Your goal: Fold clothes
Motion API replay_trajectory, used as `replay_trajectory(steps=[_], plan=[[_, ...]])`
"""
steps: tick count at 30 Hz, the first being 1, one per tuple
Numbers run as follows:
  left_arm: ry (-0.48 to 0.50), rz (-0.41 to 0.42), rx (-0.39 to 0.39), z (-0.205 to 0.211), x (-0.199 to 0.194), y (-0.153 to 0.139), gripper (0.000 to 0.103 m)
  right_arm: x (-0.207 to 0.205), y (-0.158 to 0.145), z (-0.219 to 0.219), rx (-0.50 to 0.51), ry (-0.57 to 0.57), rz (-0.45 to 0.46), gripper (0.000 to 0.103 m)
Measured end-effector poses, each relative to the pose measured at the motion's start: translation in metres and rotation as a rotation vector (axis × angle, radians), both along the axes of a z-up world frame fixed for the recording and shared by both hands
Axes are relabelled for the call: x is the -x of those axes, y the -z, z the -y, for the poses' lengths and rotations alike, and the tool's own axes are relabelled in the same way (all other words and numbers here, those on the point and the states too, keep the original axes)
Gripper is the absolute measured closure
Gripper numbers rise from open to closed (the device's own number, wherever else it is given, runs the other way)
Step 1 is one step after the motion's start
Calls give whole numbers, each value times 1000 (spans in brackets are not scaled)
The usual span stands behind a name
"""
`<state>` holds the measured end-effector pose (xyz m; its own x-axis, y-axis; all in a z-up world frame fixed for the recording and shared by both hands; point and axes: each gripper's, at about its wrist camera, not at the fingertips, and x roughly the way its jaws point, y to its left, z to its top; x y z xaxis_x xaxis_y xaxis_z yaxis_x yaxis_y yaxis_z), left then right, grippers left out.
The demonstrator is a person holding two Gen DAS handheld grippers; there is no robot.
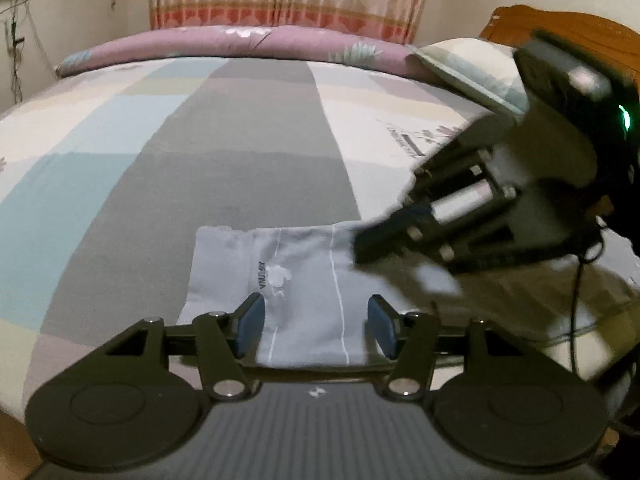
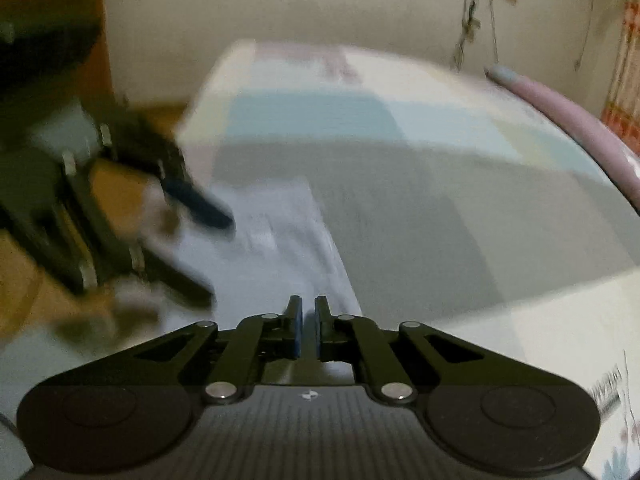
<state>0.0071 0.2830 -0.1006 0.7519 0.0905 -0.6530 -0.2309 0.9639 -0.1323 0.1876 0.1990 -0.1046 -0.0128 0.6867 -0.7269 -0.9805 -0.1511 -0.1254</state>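
You are working on a pale grey garment (image 1: pixel 288 280) that is lying flat, already folded small, near the edge of the patchwork bedsheet (image 1: pixel 240 128). Your left gripper (image 1: pixel 316 326) is hovering over its near edge with jaws apart and gripping nothing, probably freeing the cloth. Your right gripper (image 2: pixel 307 328) is sitting nearly closed over the garment's far side; whether it is pinching fabric I cannot tell.

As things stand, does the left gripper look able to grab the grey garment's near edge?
Probably yes: the left gripper is open right over the garment, nothing between. The right gripper sits at the far right edge, clear of it.
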Motion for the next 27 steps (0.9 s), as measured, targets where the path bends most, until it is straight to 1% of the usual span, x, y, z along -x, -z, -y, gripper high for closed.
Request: replay_trajectory(steps=[1,3,5,7,9,11,12,14,15,17,18,20,21,23,25,27], plan=[[10,2,14,0,-3,1,45,-6,2,5,3,22,-1,97],[23,-4,27,1,-12,3,45,-18,-2,14,3,75,-45,98],[38,-27,3,5,-21,9,45,-19,-10,23,-1,94,-39,97],[55,-22,-7,6,-28,10,41,-13,-18,36,-4,90,-28,94],[50,-26,-13,6,-31,7,41,-6,-26,51,-1,84,-33,92],[52,-7,-36,10,-27,-3,41,1,-30,71,12,86,-57,91],[55,-2,-45,13,-25,-8,41,4,-31,82,21,90,-72,91],[78,-2,-69,21,-19,-14,40,8,-26,101,52,117,-105,87],[88,-25,-85,26,-19,-11,40,10,-21,112,65,141,-119,83],[108,-76,-117,35,-20,-4,39,12,-13,133,76,190,-143,79],[104,-125,-143,39,-21,3,38,14,-8,143,82,215,-155,75],[96,-127,-160,42,-16,4,37,13,-8,163,92,262,-169,74],[89,-146,-151,42,-15,1,37,12,-10,172,99,284,-167,74],[88,-154,-175,46,-15,-7,37,10,-14,190,105,334,-156,72],[119,-134,-185,55,-23,-13,37,3,-19,208,67,421,-133,65],[151,-113,-195,65,-31,-18,37,-14,-22,216,20,526,-146,64]])
